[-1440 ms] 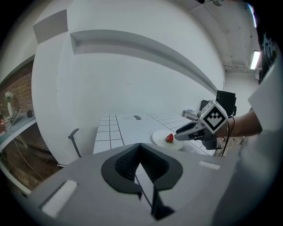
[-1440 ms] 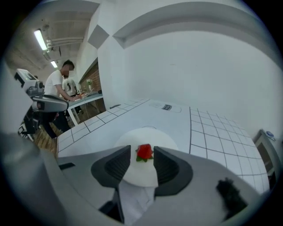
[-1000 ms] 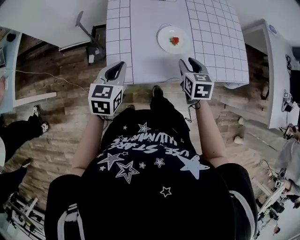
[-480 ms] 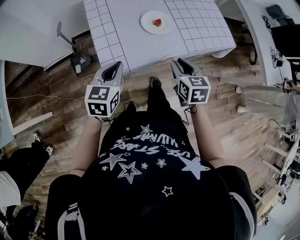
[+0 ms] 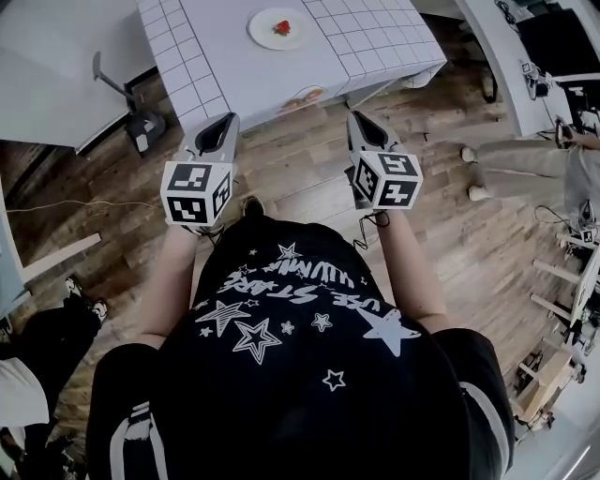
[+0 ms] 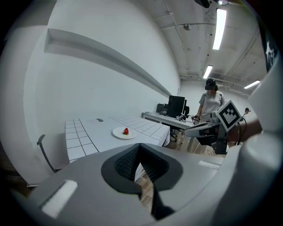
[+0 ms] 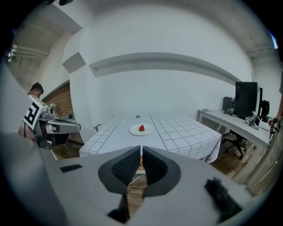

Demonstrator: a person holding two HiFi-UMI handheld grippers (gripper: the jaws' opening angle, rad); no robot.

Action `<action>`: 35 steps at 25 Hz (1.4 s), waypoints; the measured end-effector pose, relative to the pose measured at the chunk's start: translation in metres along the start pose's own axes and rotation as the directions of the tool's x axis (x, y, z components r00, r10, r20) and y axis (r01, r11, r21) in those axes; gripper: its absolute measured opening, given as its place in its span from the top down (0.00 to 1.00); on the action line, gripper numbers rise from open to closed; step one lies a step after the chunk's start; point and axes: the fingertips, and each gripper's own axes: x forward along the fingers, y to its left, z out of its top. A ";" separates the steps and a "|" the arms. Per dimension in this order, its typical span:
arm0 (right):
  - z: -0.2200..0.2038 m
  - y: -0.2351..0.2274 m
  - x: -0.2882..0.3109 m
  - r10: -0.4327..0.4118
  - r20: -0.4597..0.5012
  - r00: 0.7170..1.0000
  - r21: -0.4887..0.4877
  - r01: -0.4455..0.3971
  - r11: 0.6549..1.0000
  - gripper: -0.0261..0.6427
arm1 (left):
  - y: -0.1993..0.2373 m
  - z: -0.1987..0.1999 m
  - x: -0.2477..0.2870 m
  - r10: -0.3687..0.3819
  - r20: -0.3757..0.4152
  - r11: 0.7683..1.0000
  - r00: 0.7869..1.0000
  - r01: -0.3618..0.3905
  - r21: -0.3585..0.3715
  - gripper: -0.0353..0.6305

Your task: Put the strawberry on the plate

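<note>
The red strawberry (image 5: 282, 26) lies on the white plate (image 5: 261, 30), which stands on the white gridded table (image 5: 234, 70) at the top of the head view. Both grippers hang over the wooden floor, well short of the table. My left gripper (image 5: 223, 127) is shut and empty. The jaws of my right gripper (image 5: 361, 122) are closing to a thin slit with nothing between them. In the left gripper view the strawberry (image 6: 126, 131) and plate (image 6: 118, 133) are far beyond the shut pads (image 6: 138, 149). The right gripper view shows the strawberry (image 7: 141, 128) straight ahead of my gripper (image 7: 141, 152).
A grey chair (image 5: 117, 80) stands left of the table. Desks with monitors (image 7: 245, 99) line the right side. Other people stand nearby: legs at the right (image 5: 520, 155) and a dark figure at the left (image 5: 33, 281). A cable (image 5: 66, 203) runs across the floor.
The person has stepped back: table and plate slid up and left in the head view, and both grippers now hang over the floor. The right gripper's jaws look narrower.
</note>
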 end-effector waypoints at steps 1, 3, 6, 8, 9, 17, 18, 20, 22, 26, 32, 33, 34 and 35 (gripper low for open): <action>-0.001 0.000 -0.005 0.007 0.006 1.000 0.000 -0.007 1.000 0.92 | -0.007 0.002 -0.002 0.003 0.005 1.000 1.000 -0.003 0.005 0.93; -0.007 -0.001 -0.019 0.022 0.005 1.000 -0.003 -0.022 1.000 0.93 | -0.023 0.002 -0.007 0.009 0.010 1.000 1.000 -0.009 0.005 0.93; -0.023 -0.005 -0.044 0.037 -0.013 0.999 -0.021 -0.037 0.999 0.93 | -0.053 -0.004 -0.018 0.009 0.012 1.000 1.000 -0.009 0.005 0.93; -0.031 -0.010 -0.061 0.042 -0.005 0.999 -0.011 -0.042 0.999 0.93 | -0.071 -0.011 -0.026 0.014 0.006 1.000 1.000 -0.015 0.011 0.93; -0.035 -0.013 -0.069 0.045 0.000 0.999 0.002 -0.045 0.999 0.93 | -0.079 -0.014 -0.031 0.020 0.002 1.000 1.000 -0.020 0.013 0.93; -0.067 -0.013 -0.133 0.109 0.015 0.994 0.008 -0.109 0.994 0.94 | -0.141 -0.033 -0.074 0.062 0.000 0.998 0.998 -0.062 0.002 0.93; -0.072 -0.011 -0.139 0.120 0.014 0.993 0.008 -0.120 0.993 0.94 | -0.146 -0.036 -0.081 0.076 0.006 0.997 0.997 -0.076 -0.003 0.93; -0.083 -0.008 -0.150 0.135 0.012 0.991 0.011 -0.136 0.991 0.94 | -0.158 -0.039 -0.094 0.101 0.021 0.995 0.995 -0.101 -0.008 0.93; -0.092 -0.005 -0.159 0.147 0.015 0.989 0.023 -0.147 0.989 0.94 | -0.169 -0.042 -0.106 0.117 0.029 0.993 0.993 -0.117 0.005 0.93; -0.100 0.001 -0.174 0.160 0.036 0.986 0.040 -0.162 0.986 0.94 | -0.184 -0.048 -0.124 0.129 0.028 0.991 0.991 -0.130 0.030 0.93; -0.105 0.007 -0.190 0.135 0.052 0.989 0.058 -0.138 0.989 0.94 | -0.195 -0.051 -0.133 0.091 0.031 0.995 0.995 -0.093 0.046 0.93; -0.106 0.009 -0.193 0.128 0.050 0.991 0.056 -0.131 0.990 0.94 | -0.195 -0.051 -0.134 0.082 0.034 0.996 0.996 -0.083 0.044 0.93; -0.107 0.012 -0.195 0.120 0.048 0.992 0.053 -0.123 0.991 0.94 | -0.195 -0.051 -0.134 0.072 0.038 0.996 0.997 -0.074 0.042 0.93; -0.108 0.015 -0.197 0.113 0.044 0.993 0.049 -0.115 0.992 0.94 | -0.195 -0.050 -0.136 0.062 0.044 0.997 0.997 -0.064 0.040 0.93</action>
